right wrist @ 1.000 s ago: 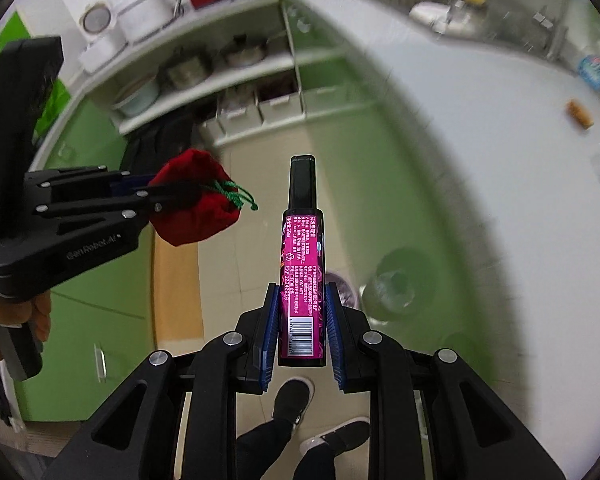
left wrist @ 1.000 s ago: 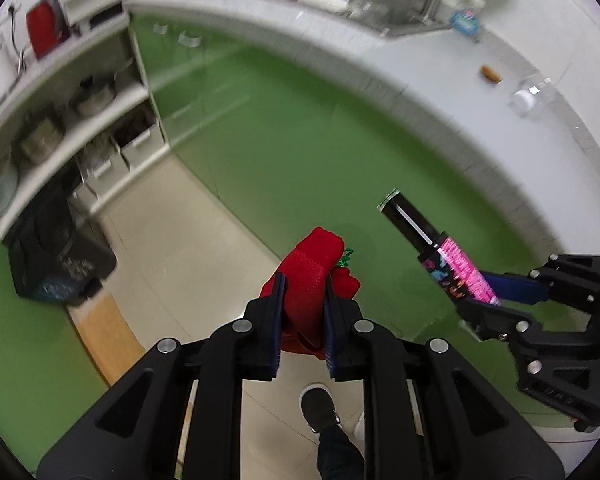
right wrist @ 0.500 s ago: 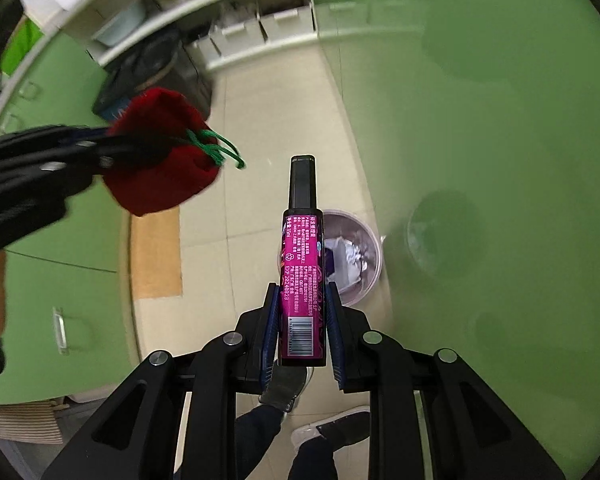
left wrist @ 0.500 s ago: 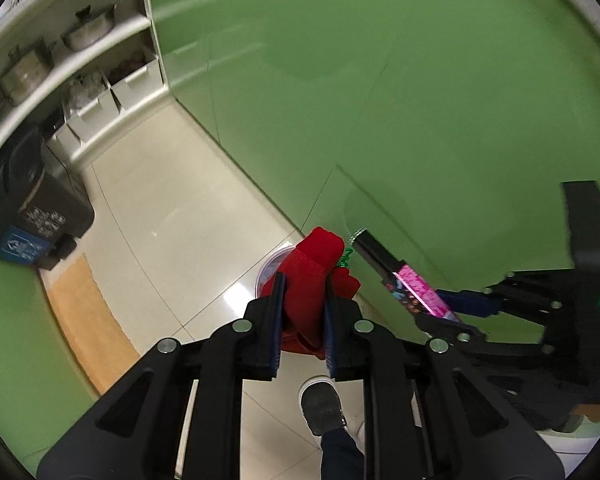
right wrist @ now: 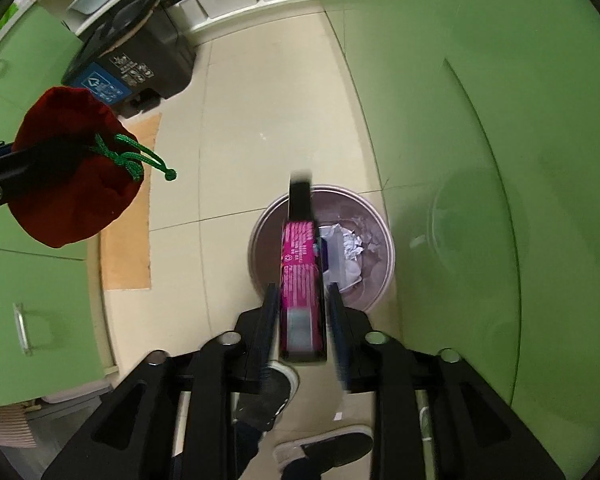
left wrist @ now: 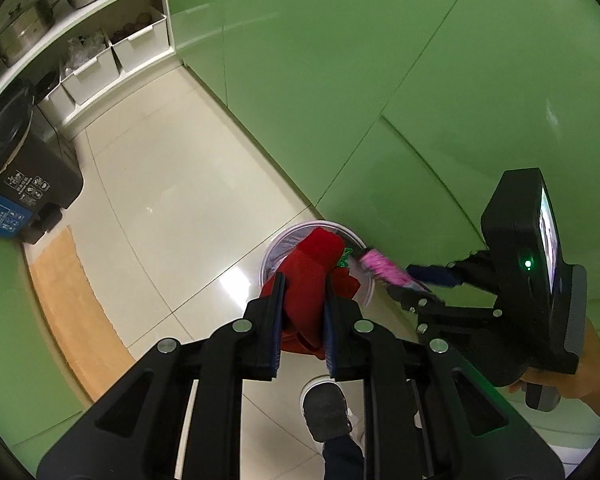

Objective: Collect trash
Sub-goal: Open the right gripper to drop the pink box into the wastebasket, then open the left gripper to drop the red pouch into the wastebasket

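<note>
Right wrist view: the right hand-held gripper points down over the bin, which sits on the floor at frame centre. Its jaws have just been opening, and there is daylight on both sides of the tube, a pink-labelled tube with a black cap; the pads are off it. The tube is blurred, cap toward the bin mouth, label between the jaws, its length lying across the bin's left rim in the picture. Inside the bin, crumpled foil and other scraps.

At the left edge of that frame, the red pouch with its green drawstring hangs clamped in the left hand-held gripper, well clear of the bin and over the floor near the tan mat.

Left wrist view: the left hand-held gripper is narrow, both pads pressed into the pouch at lower centre. The bin peeks out right behind the pouch, against the green cabinet. To the right, the right hand-held gripper reaches in with the tube showing as a pink smear at the bin's rim.

A shoe shows at the bottom of the frame. At the left edge stands a black recycling bin, with white shelves carrying pots and boxes at upper left.
</note>
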A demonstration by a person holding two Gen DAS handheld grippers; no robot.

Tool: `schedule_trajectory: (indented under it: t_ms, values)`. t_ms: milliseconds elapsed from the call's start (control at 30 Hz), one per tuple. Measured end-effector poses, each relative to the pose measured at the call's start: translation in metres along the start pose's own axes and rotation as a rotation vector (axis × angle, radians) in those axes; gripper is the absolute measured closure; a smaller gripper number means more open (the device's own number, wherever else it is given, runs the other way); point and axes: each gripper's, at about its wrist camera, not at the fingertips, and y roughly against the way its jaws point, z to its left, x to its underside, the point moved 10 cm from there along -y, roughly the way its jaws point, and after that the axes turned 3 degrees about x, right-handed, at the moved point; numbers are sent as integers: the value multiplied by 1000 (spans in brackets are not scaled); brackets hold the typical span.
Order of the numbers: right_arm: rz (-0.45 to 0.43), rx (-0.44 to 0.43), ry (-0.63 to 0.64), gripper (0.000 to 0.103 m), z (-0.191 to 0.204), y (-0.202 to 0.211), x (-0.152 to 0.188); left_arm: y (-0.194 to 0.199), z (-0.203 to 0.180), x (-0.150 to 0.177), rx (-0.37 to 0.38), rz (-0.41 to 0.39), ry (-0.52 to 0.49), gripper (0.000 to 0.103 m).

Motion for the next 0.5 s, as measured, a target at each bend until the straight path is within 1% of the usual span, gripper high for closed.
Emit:
schedule_trajectory:
  t_ms: [33, 67, 100, 167, 233, 267, 500]
  values:
    - [-9, -2, -4, 30, -2, -1, -1, -4, 1, -1, 2, 2, 1, 87]
    - [-21, -6, -9, 25, -5, 0, -1, -5, 1, -1, 3, 3, 1, 87]
    - [-24, -2, -8, 23, -6, 0, 0, -7, 2, -2, 4, 4, 2, 87]
    - [-23, 12, -8, 13, -9, 2, 2, -11, 2, -3, 6, 10, 2, 87]
    - [-17, 13, -18, 11, -13, 6, 5, -13, -1, -2, 9, 15, 1, 87]
    - [-18, 20, -18, 6, -14, 7, 6, -15, -3, -3, 10, 18, -2, 87]
    - [-11, 11, -62, 6, -18, 35, 24, -37, -19, -3, 30, 54, -22, 87]
